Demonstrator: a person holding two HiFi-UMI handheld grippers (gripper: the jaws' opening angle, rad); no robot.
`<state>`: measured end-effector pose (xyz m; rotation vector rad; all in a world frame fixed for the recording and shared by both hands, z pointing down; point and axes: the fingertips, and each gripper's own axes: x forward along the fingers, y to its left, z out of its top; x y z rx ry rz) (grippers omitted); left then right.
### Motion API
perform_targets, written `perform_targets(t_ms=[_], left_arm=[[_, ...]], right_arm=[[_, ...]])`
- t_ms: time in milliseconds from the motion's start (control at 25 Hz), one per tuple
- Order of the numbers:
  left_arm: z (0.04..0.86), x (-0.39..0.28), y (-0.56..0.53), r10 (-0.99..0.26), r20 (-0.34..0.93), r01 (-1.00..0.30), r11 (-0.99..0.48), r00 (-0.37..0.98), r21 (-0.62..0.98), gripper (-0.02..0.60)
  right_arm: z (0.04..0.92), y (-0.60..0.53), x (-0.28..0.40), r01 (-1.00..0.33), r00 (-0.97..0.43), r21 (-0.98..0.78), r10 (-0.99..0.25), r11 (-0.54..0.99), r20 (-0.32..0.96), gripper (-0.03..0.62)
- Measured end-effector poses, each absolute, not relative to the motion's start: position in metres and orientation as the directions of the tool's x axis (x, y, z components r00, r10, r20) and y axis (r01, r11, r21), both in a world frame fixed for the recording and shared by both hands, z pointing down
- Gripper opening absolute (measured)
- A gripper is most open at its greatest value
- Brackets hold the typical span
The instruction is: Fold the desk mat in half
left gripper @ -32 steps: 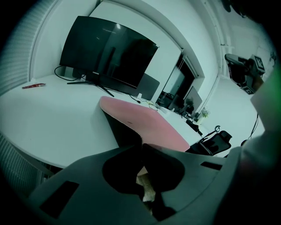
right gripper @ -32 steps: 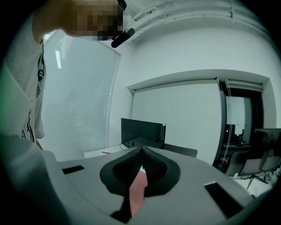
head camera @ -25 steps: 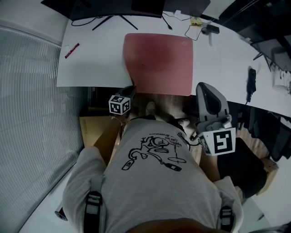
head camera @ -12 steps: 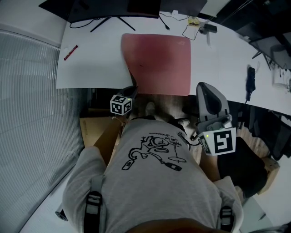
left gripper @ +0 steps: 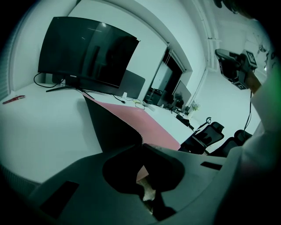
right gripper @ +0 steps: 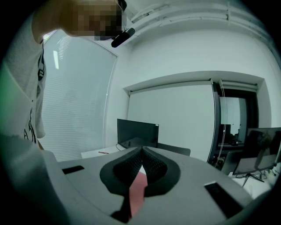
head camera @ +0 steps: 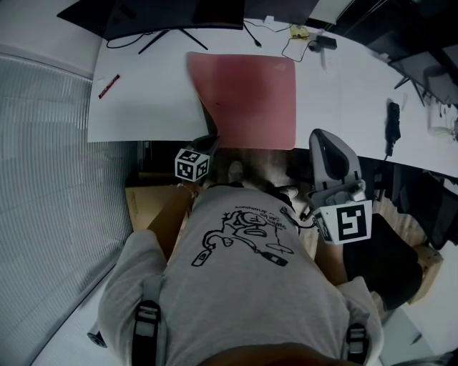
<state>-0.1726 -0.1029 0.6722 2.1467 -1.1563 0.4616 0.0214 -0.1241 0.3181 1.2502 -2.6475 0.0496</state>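
You had left tongs (left gripper: 141, 143) clenched on desk mat (head camera: 247, 100) near-left corner, right tongs (right gripper: 141, 153) clenched on near-right corner, both at worktop (head camera: 143, 107) front edge. Rest of mat lay flat on worktop. Step looked like lifting near edge. Next called for level carry toward worktop's far edge.

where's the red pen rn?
Head view: the red pen lies on the white desk at far left, well left of the desk mat and near the monitor's left end, touching neither.
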Motion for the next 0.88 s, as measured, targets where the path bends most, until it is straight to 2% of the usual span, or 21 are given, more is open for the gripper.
perform_targets(t_ms=[880], left_arm=[[0.666,-0.128,-0.113,-0.576,0.57,-0.809,-0.457,0.586,0.369,0.031]], right_arm=[[0.317,-0.135,0.054,-0.776,-0.607,0.059,-0.769,0.628,0.201,0.006]])
